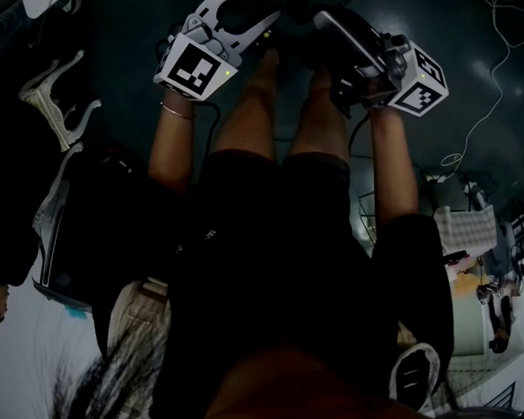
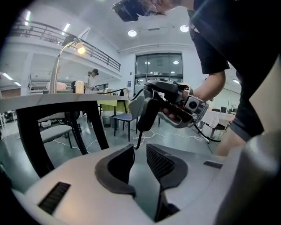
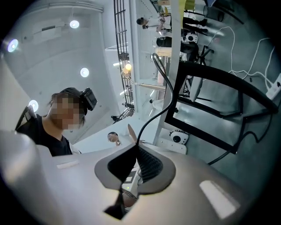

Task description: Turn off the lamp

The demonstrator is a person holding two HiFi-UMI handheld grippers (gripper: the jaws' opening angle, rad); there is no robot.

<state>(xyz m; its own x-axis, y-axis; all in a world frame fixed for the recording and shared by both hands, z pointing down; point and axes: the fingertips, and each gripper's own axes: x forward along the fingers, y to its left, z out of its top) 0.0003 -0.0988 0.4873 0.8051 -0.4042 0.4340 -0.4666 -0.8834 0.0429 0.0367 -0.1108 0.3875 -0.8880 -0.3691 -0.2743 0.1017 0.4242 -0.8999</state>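
Closest to the lens, the left gripper shows its two dark pads standing a little apart, with nothing between them. The lamp, a pale gooseneck with a glowing bulb, stands on a pale-topped table up and to the left, well apart from that gripper. It is plainly lit. The right gripper has its jaws pressed together with nothing visibly pinched, and its own view places the bulb far off too. Seen from the head view, both tools hang low above the person's legs, over a dark floor where a white cable trails loose. No switch can be made out in any view. Two likely risks from here: a blind prod at the slim neck could sway or tip the lamp, and the trailing cable could catch a foot on the way over.
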